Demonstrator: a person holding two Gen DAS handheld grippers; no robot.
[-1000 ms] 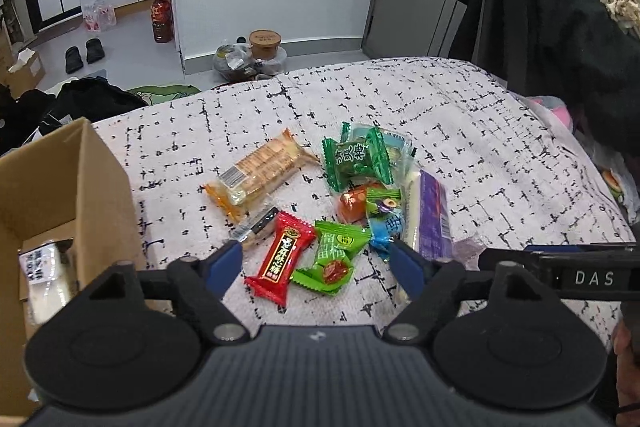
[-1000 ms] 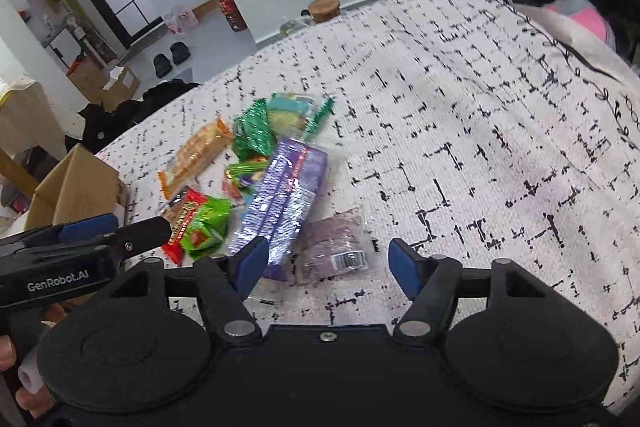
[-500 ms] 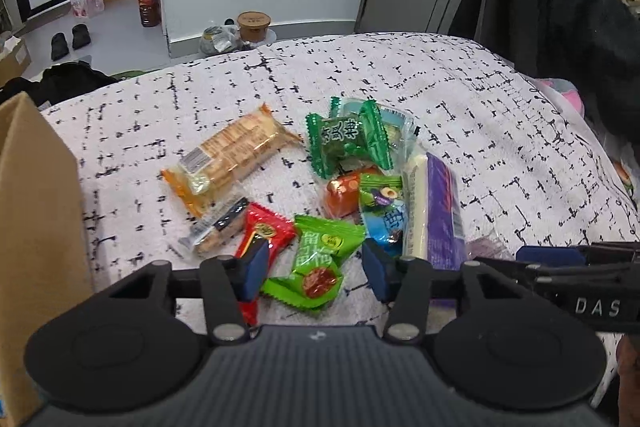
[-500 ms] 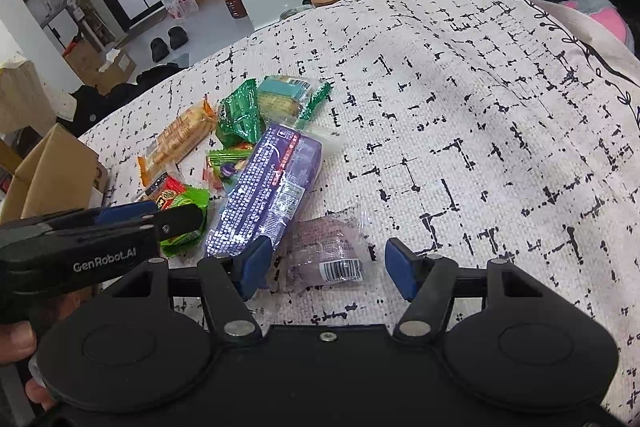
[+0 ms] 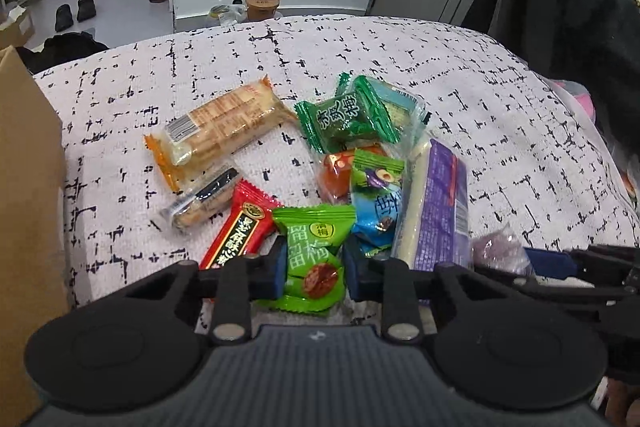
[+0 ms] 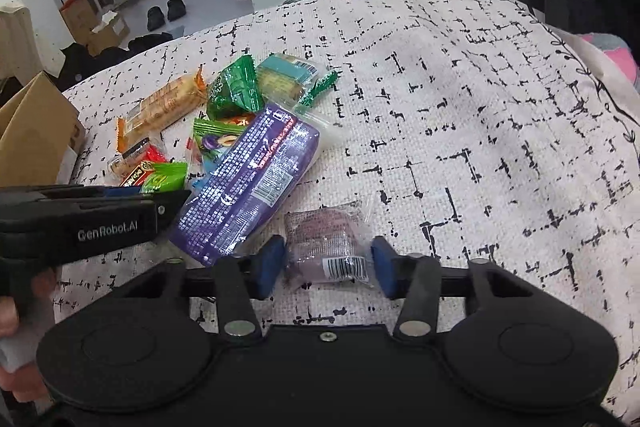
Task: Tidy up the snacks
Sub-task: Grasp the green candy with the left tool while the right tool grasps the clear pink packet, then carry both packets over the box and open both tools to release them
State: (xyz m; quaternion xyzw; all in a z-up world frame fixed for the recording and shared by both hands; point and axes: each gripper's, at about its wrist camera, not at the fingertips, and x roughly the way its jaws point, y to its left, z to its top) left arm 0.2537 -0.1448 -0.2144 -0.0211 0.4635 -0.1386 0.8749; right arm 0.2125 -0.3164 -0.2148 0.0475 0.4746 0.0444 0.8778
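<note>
On patterned bedding, each hand-held gripper straddles a snack: left green packet, right purple packet, neither clenched.

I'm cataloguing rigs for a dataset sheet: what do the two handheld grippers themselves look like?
Both are matte black plastic. Each has two round discs flanking a ribbed centre plate, linkage bars with silver pivot screws, and blue pads on its fingers. The left gripper carries white "GenRobot.AI" lettering on its side, seen from the right wrist view. The right gripper matches it. No cables or sleeves are visible.
</note>
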